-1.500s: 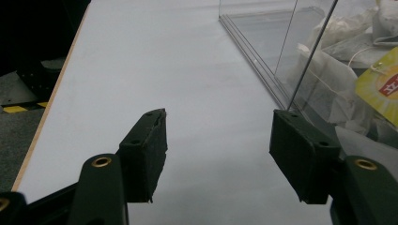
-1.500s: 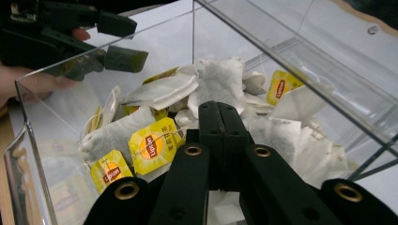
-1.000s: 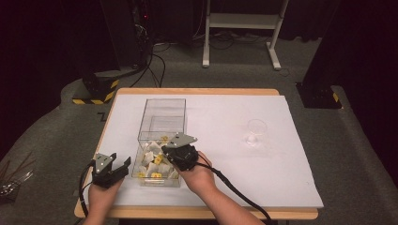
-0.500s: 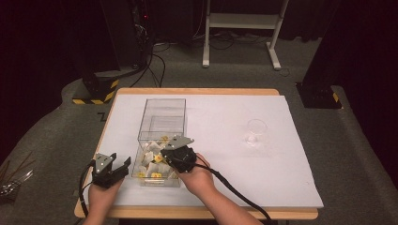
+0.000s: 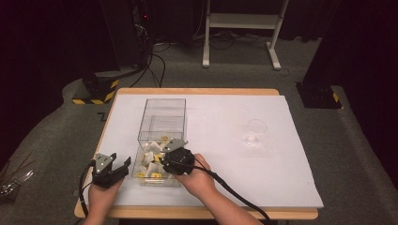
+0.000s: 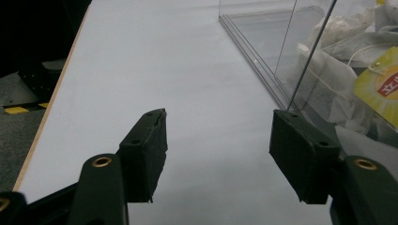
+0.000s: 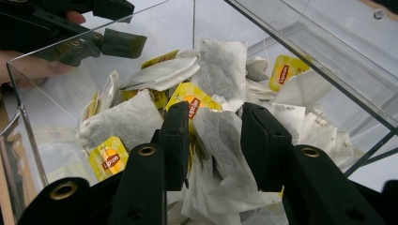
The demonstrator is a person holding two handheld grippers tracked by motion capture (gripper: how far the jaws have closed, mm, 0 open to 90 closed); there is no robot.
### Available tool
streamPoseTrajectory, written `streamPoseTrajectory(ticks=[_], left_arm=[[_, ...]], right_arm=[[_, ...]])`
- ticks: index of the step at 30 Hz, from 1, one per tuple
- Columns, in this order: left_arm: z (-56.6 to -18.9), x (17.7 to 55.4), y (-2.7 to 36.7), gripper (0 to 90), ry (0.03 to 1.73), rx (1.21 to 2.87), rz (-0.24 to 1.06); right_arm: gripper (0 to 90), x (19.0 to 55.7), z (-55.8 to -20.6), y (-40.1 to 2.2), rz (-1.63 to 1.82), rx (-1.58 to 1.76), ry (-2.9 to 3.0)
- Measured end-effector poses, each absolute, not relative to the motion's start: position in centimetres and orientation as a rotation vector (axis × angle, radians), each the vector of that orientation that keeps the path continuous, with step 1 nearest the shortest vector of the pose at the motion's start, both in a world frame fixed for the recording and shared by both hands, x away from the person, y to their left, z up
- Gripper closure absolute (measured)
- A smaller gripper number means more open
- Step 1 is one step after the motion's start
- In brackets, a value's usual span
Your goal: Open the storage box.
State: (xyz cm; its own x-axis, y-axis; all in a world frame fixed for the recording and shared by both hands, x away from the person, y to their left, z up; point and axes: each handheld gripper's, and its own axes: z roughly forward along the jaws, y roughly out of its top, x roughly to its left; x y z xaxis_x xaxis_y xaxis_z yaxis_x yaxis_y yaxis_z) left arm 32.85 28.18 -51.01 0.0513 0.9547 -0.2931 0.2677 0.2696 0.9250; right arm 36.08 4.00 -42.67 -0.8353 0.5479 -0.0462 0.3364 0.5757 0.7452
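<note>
In the lower middle of the high view, the right gripper reaches into the clear box that stands on the white bench. Its jaws have just been opening and now stand at a middle width over the heap of tea bags; one white tea bag lies between them, but the pads seem not to press on it. The left gripper waits at the lower left, just beside the box wall, with wide jaws holding nothing. I think the main risk is a poor grasp: the bags are thin and piled together, so the jaws may close on two at once, or catch only a string with its yellow label. The box also looks light, so a gripper that pushes against its wall could shift it. A small clear cup stands well apart at the right.
</note>
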Motion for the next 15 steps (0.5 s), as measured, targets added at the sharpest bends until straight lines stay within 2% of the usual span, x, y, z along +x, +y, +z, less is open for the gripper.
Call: streamPoseTrajectory(ticks=[10, 15], left_arm=[[-51.0, 32.83, 28.23, 37.3, 1.448, 1.211, 0.793], [-50.99, 32.82, 28.24, 37.3, 1.448, 1.208, 0.792]], right_arm=[[82.7, 36.37, -42.67, 4.34, 1.106, 0.77, 2.585], [87.1, 36.28, -42.59, 4.4, 1.1, 0.761, 2.585]])
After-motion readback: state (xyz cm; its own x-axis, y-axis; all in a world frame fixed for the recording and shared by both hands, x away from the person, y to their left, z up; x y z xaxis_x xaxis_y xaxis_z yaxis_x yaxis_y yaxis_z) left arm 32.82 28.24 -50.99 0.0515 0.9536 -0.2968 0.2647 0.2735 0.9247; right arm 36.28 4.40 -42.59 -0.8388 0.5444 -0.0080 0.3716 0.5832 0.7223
